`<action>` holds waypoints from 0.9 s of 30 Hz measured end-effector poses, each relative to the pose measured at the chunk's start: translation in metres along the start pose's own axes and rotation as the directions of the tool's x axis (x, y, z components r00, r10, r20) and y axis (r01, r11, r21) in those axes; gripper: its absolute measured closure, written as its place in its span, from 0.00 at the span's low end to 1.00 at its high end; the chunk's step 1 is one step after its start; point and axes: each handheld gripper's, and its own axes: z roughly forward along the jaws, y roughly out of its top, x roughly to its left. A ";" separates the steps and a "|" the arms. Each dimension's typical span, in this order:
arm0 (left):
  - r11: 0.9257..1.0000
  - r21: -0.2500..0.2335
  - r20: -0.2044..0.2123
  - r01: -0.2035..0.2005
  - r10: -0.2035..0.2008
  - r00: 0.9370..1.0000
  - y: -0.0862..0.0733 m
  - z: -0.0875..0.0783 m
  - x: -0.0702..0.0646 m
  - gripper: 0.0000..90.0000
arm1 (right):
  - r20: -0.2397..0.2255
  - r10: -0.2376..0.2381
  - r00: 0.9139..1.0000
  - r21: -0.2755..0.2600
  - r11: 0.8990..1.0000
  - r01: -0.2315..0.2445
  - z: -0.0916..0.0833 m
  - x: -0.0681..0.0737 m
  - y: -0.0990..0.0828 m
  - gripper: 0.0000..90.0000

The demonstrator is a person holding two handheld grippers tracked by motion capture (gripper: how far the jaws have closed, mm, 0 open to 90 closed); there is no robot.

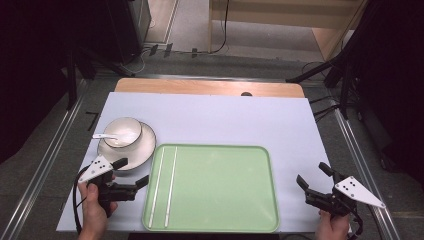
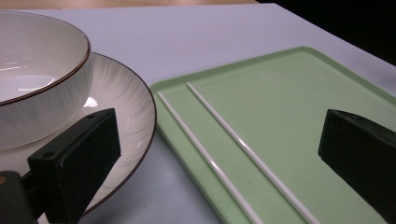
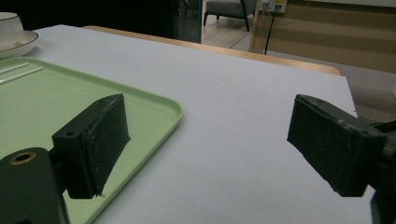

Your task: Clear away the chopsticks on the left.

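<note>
- Two white chopsticks (image 1: 164, 186) lie side by side along the green tray's (image 1: 225, 220) left edge
- We judge them light, stiff, slippery; pinch mid-length
- Our left gripper (image 1: 134, 173) hangs beside them, jaws apart, empty; right gripper (image 1: 311, 178) too, off the tray's right edge

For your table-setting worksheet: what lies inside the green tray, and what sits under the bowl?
Inside the green tray lie two white chopsticks, side by side near its left edge. The bowl stands on a white plate; the plate's middle is covered by the bowl.
</note>
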 end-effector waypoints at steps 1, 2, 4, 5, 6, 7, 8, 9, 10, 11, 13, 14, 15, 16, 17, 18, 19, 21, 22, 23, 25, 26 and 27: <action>1.000 -0.004 -0.005 -0.001 0.001 1.000 -0.001 -0.002 0.001 0.00 | 0.001 0.001 1.000 -0.001 1.000 -0.001 0.000 0.000 0.000 0.14; 1.000 -0.012 -0.013 0.001 -0.001 1.000 -0.002 -0.005 0.003 0.00 | 0.000 0.001 1.000 -0.002 1.000 -0.001 0.000 0.000 0.000 0.14; 1.000 -0.023 -0.019 0.006 -0.007 1.000 -0.003 -0.010 0.005 0.00 | 0.000 0.000 1.000 -0.003 1.000 0.000 0.000 0.000 0.000 0.14; 0.999 -0.033 -0.021 0.004 -0.005 1.000 -0.004 -0.013 0.007 0.00 | 0.001 0.001 1.000 -0.004 1.000 -0.001 0.000 -0.001 0.000 0.14; 0.999 -0.038 -0.024 0.006 -0.007 1.000 -0.005 -0.015 0.009 0.00 | 0.001 0.001 1.000 -0.005 1.000 -0.001 0.000 -0.001 0.000 0.14; 0.999 -0.042 -0.028 0.006 -0.008 1.000 -0.006 -0.017 0.010 0.00 | 0.000 0.000 1.000 -0.004 1.000 0.000 0.000 -0.001 0.000 0.14; 0.999 -0.049 -0.031 0.002 -0.004 1.000 -0.008 -0.020 0.011 0.00 | 0.000 -0.002 1.000 -0.003 1.000 0.002 0.000 -0.001 0.000 0.14; 0.999 -0.052 -0.039 -0.001 -0.001 0.999 -0.009 -0.023 0.012 0.00 | -0.001 -0.001 1.000 -0.001 1.000 0.001 0.000 -0.001 0.000 0.14; 0.998 -0.056 -0.042 0.000 -0.002 0.999 -0.010 -0.025 0.013 0.00 | -0.001 -0.001 1.000 -0.001 1.000 0.001 0.000 -0.001 0.000 0.14; 0.998 -0.058 -0.046 -0.007 0.004 0.999 -0.011 -0.027 0.014 0.00 | -0.001 -0.001 1.000 -0.001 1.000 0.001 0.000 -0.001 0.000 0.14; 0.998 -0.060 -0.061 -0.014 0.010 0.998 -0.014 -0.032 0.017 0.00 | -0.001 -0.001 1.000 -0.002 1.000 0.001 0.000 -0.001 0.000 0.14; 0.998 -0.063 -0.066 -0.014 0.010 0.998 -0.016 -0.034 0.018 0.00 | 0.000 -0.001 1.000 -0.002 1.000 0.001 0.000 -0.001 0.000 0.14; 0.998 -0.067 -0.069 -0.011 0.006 0.998 -0.017 -0.037 0.019 0.00 | 0.000 -0.002 1.000 -0.003 1.000 0.002 0.000 -0.001 0.000 0.14; 0.997 -0.073 -0.075 -0.006 0.001 0.997 -0.020 -0.040 0.022 0.00 | 0.000 -0.001 1.000 -0.002 1.000 0.001 0.000 -0.001 0.000 0.14; 0.997 -0.073 -0.075 -0.006 0.001 0.997 -0.020 -0.040 0.022 0.00 | 0.000 -0.001 1.000 -0.002 1.000 0.001 0.000 -0.001 0.000 0.14; 0.997 -0.075 -0.080 -0.003 -0.003 0.997 -0.021 -0.042 0.023 0.00 | 0.001 -0.001 1.000 -0.003 1.000 0.001 0.000 -0.001 0.000 0.14; 0.997 -0.075 -0.082 -0.002 -0.004 0.997 -0.022 -0.044 0.023 0.00 | 0.001 -0.001 1.000 -0.002 1.000 0.001 0.000 0.000 0.000 0.14; 0.998 -0.067 -0.084 -0.004 -0.002 0.996 -0.026 -0.047 0.026 0.00 | 0.000 0.000 1.000 -0.003 1.000 0.000 0.000 0.000 0.000 0.14; 0.998 -0.067 -0.084 -0.004 -0.002 0.996 -0.026 -0.047 0.026 0.00 | 0.000 0.000 1.000 -0.003 1.000 0.000 0.000 0.000 0.000 0.14; 0.998 -0.067 -0.089 -0.001 -0.005 0.996 -0.027 -0.048 0.027 0.00 | 0.000 0.000 1.000 -0.003 1.000 0.000 0.000 0.000 0.000 0.14; 0.997 -0.076 -0.096 0.012 -0.019 0.995 -0.029 -0.049 0.030 0.00 | 0.001 0.001 1.000 -0.006 1.000 -0.001 0.000 -0.001 0.000 0.14; 0.996 -0.082 -0.096 0.019 -0.026 0.995 -0.029 -0.050 0.032 0.00 | 0.000 0.001 1.000 -0.007 1.000 -0.001 0.000 -0.001 0.000 0.14; 0.996 -0.085 -0.093 0.024 -0.032 0.995 -0.029 -0.051 0.033 0.00 | 0.002 0.003 1.000 -0.004 1.000 -0.003 -0.001 -0.001 0.000 0.14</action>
